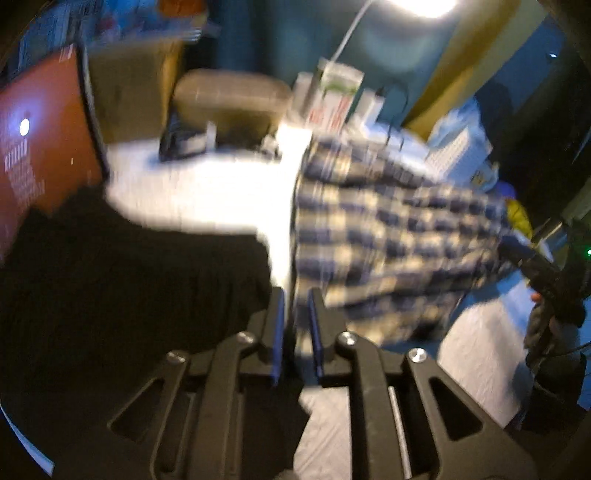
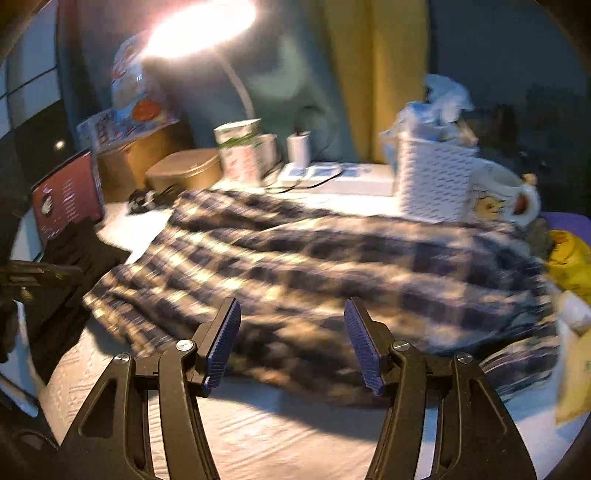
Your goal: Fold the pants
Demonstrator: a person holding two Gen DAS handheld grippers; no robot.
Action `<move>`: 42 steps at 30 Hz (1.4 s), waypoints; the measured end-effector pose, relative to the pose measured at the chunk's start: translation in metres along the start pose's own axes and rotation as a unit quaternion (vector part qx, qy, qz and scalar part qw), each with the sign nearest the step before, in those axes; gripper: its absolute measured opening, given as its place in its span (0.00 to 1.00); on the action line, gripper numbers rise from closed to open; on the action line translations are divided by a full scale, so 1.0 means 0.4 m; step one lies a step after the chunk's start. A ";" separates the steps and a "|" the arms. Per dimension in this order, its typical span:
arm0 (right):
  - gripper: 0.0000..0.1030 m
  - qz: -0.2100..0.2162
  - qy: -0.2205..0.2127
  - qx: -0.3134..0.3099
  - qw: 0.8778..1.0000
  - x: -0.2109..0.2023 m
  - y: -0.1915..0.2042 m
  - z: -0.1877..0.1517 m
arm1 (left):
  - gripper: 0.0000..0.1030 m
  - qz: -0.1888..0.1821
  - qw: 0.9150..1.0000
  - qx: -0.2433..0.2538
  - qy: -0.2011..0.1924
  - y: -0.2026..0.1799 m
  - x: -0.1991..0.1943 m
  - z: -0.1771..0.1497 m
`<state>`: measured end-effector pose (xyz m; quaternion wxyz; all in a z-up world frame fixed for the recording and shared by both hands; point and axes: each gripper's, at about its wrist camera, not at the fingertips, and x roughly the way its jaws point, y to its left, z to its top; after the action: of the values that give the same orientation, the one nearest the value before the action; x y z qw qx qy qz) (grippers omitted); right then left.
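With my left gripper nipped narrow on the plaid pants' near edge, my right gripper gaping wide and empty above them, pants sprawled across the white table, black cloth to their left, white basket behind.

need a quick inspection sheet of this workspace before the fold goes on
surface: white textured table cover, brightly lit.
job's things: blue-and-cream plaid pants spread across the table, rumpled.
clutter: black cloth at left; white lattice basket; printed ceramic mug; tan lidded tin; red-screen laptop.
grippers: left hand-held gripper nearly shut on a plaid pants edge; right hand-held gripper open, above the pants.
cables: black cord by the white power strip.
surroundings: lit desk lamp, teal wall, yellow curtain.
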<state>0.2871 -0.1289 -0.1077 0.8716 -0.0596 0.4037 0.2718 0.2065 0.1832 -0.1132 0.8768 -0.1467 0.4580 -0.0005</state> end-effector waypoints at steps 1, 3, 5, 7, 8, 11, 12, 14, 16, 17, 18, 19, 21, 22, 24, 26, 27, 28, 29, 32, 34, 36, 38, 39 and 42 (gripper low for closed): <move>0.60 -0.006 -0.001 0.002 1.000 0.001 -0.014 0.008 | 0.14 -0.003 1.000 0.010 -0.007 -0.013 0.002 0.022; 0.60 -0.016 -0.006 0.003 1.000 0.013 -0.047 0.035 | 0.15 -0.009 0.999 0.047 -0.013 -0.063 0.028 0.082; 0.60 -0.024 -0.006 0.003 1.000 0.030 -0.071 0.052 | 0.15 -0.017 0.996 0.091 -0.010 -0.117 0.073 0.130; 0.60 -0.031 -0.001 0.010 0.999 0.055 -0.101 0.075 | 0.15 -0.023 0.992 0.128 0.001 -0.169 0.139 0.176; 0.60 -0.032 0.004 0.020 0.999 0.069 -0.121 0.087 | 0.15 -0.030 0.990 0.137 0.008 -0.185 0.173 0.195; 0.53 -0.032 0.025 0.041 0.998 0.107 -0.164 0.109 | 0.15 -0.030 0.987 0.156 0.038 -0.228 0.289 0.252; 0.45 -0.033 0.037 0.042 0.998 0.124 -0.175 0.118 | 0.15 -0.029 0.985 0.162 0.044 -0.238 0.319 0.267; 0.41 -0.032 0.055 0.043 0.997 0.155 -0.188 0.127 | 0.15 -0.024 0.983 0.172 0.051 -0.255 0.370 0.298; 0.41 -0.025 0.083 0.048 0.995 0.199 -0.204 0.131 | 0.15 -0.030 0.981 0.179 0.070 -0.269 0.425 0.325; 0.41 -0.026 0.095 0.053 0.994 0.222 -0.212 0.131 | 0.15 -0.025 0.980 0.180 0.083 -0.271 0.451 0.333; 0.41 -0.029 0.108 0.056 0.992 0.248 -0.220 0.131 | 0.15 -0.019 0.978 0.182 0.098 -0.273 0.483 0.341; 0.41 -0.031 0.116 0.056 0.991 0.266 -0.224 0.133 | 0.15 -0.018 0.977 0.184 0.107 -0.274 0.506 0.346; 0.41 -0.032 0.127 0.055 0.990 0.295 -0.225 0.141 | 0.15 -0.022 0.977 0.180 0.112 -0.273 0.533 0.354; 0.41 -0.031 0.129 0.052 0.990 0.301 -0.223 0.149 | 0.15 -0.026 0.978 0.175 0.109 -0.270 0.538 0.365; 0.41 -0.022 0.129 0.048 0.990 0.306 -0.215 0.169 | 0.15 -0.023 0.981 0.164 0.099 -0.260 0.542 0.383; 0.41 -0.014 0.124 0.033 0.992 0.299 -0.200 0.189 | 0.15 -0.002 0.986 0.150 0.076 -0.246 0.529 0.397; 0.41 -0.010 0.119 0.015 0.993 0.292 -0.184 0.202 | 0.15 -0.001 0.987 0.145 0.065 -0.239 0.513 0.399; 0.41 -0.005 0.115 -0.004 0.993 0.287 -0.165 0.214 | 0.15 -0.009 0.989 0.138 0.054 -0.232 0.491 0.397; 0.41 -0.002 0.114 -0.014 0.993 0.288 -0.156 0.222 | 0.15 -0.014 0.990 0.134 0.047 -0.226 0.471 0.393; 0.42 0.010 0.117 -0.057 0.991 0.303 -0.102 0.254 | 0.15 -0.014 0.992 0.125 0.025 -0.202 0.398 0.365; 0.46 0.028 0.129 -0.084 0.988 0.333 -0.061 0.274 | 0.15 -0.021 0.993 0.116 0.021 -0.187 0.360 0.337; 0.50 0.047 0.139 -0.105 0.984 0.365 -0.022 0.289 | 0.15 -0.026 0.993 0.109 0.020 -0.172 0.328 0.303; 0.51 0.049 0.149 -0.129 0.979 0.406 0.022 0.303 | 0.15 -0.029 0.994 0.102 0.024 -0.161 0.310 0.266; 0.51 0.048 0.157 -0.139 0.977 0.429 0.040 0.306 | 0.15 -0.031 0.994 0.099 0.028 -0.159 0.309 0.247; 0.51 0.048 0.179 -0.167 0.968 0.473 0.083 0.297 | 0.15 -0.029 0.995 0.090 0.034 -0.144 0.299 0.197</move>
<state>0.4492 0.0184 -0.1638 0.7488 -0.2324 0.5044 0.3619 0.3469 0.1321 -0.1521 0.8701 -0.0801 0.4808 -0.0725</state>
